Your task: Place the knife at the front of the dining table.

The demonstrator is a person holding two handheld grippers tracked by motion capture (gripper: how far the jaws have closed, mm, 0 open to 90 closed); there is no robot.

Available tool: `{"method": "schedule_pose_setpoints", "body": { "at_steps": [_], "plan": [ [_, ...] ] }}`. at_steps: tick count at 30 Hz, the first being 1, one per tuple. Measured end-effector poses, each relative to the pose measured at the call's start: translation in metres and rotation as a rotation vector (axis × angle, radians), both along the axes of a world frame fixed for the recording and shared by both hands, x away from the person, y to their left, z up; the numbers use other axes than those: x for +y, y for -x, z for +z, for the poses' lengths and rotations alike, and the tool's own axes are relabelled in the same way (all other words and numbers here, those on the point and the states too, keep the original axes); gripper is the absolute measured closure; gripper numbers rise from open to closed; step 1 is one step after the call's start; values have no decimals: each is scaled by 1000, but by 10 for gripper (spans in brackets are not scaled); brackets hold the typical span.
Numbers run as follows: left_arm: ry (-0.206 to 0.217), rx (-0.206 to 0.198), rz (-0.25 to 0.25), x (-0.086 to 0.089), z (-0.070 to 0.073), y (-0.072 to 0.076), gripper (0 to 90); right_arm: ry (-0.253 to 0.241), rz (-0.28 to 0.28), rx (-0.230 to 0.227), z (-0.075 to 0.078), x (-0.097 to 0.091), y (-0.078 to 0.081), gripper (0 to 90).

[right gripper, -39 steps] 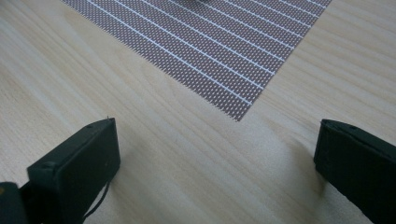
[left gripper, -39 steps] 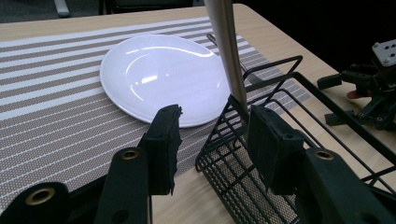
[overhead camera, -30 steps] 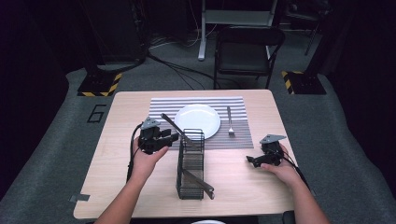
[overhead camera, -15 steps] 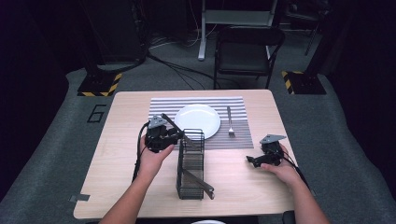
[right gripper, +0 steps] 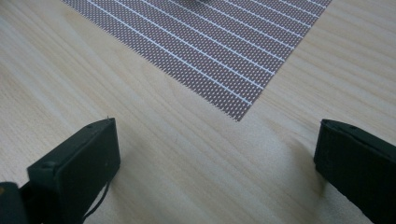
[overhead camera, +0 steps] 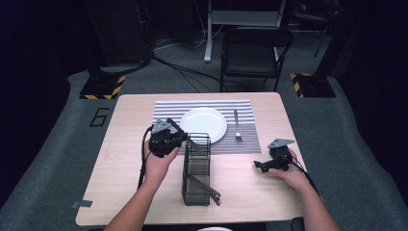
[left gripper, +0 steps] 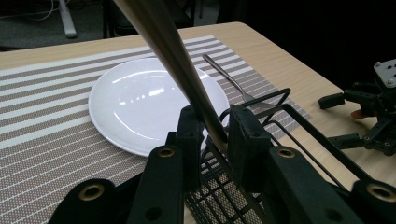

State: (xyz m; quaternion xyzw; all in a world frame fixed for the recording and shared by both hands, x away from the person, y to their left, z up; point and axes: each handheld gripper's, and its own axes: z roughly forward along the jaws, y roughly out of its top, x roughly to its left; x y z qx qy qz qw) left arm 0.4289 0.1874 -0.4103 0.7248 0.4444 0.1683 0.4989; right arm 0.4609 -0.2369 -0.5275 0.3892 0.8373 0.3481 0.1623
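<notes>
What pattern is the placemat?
Placemat: brown-grey with thin white stripes, woven texture. Clearest in the left gripper view.

My left gripper (overhead camera: 179, 138) sits at the far left corner of the black wire caddy (overhead camera: 196, 169), its jaws having just been closing on a long utensil (overhead camera: 185, 137) that slants across the caddy's rim. A second utensil (overhead camera: 204, 186) leans out of the caddy's near end. My right gripper (overhead camera: 260, 165) rests on the wooden table (overhead camera: 120, 144), jaws apart. The white plate (overhead camera: 203, 124) and fork (overhead camera: 236, 126) lie on the striped placemat (overhead camera: 250, 142).
</notes>
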Motion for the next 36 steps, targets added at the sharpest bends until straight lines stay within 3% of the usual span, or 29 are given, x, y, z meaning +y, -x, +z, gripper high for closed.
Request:
{"method": "schedule_pose_setpoints", "body": {
  "at_steps": [6, 12, 13, 19, 21, 31, 36],
  "plan": [
    [-1, -9, -36, -1, 3, 1, 769, 0, 0, 0, 0, 0, 0, 0],
    [85, 19, -87, -3, 7, 1, 818, 0, 0, 0, 0, 0, 0, 0],
    [42, -2, -97, -5, 10, 3, 826, 0, 0, 0, 0, 0, 0, 0],
    [23, 1, -111, -7, 16, 6, 827, 0, -1, 0, 0, 0, 0, 0],
    [-4, -14, -112, -6, 21, 8, 827, 0, 0, 0, 0, 0, 0, 0],
    [-35, -10, -88, 6, 32, 13, 827, 0, 0, 0, 0, 0, 0, 0],
    [-11, -15, -80, 8, 35, 8, 827, 0, 0, 0, 0, 0, 0, 0]
  ]
}}
